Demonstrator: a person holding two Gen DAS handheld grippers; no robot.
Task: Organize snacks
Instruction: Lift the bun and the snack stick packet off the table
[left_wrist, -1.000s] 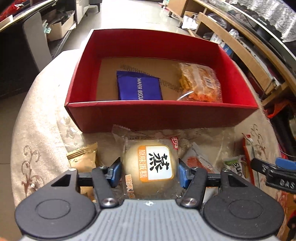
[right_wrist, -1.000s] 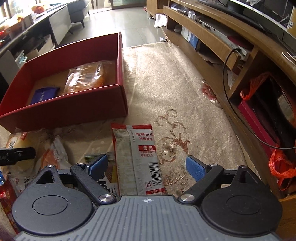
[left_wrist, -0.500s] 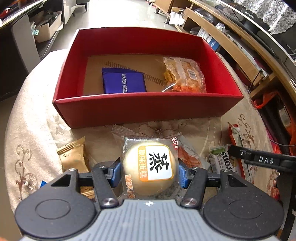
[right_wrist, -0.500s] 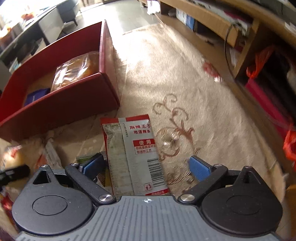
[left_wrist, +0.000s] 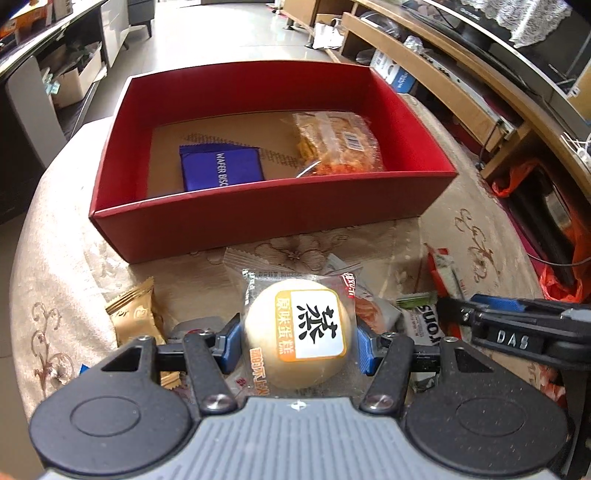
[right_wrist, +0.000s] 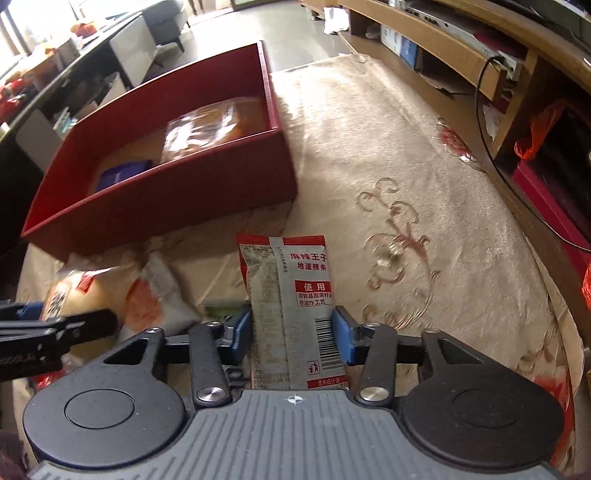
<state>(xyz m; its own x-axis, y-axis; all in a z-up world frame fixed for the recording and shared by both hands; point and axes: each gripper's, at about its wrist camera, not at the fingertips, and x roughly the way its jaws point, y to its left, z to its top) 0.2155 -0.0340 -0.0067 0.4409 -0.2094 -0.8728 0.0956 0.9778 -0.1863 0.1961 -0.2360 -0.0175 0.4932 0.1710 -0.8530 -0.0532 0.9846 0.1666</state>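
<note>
Between our left gripper's (left_wrist: 299, 341) blue pads sits the wrapped steamed cake (left_wrist: 298, 334), pinched on both sides. At twelve o'clock from it stands the red box (left_wrist: 258, 218), holding a blue wafer pack (left_wrist: 221, 168) and an orange snack bag (left_wrist: 338, 142). Our right gripper (right_wrist: 293, 330) has just been closing and now clamps the red-and-silver spicy strip packet (right_wrist: 291, 306) on the beige tablecloth (right_wrist: 424, 184).

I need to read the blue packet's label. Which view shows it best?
The left wrist view: blue packet lies flat in the red box, print legible. The right wrist view shows only a blurred corner behind the box wall.
</note>
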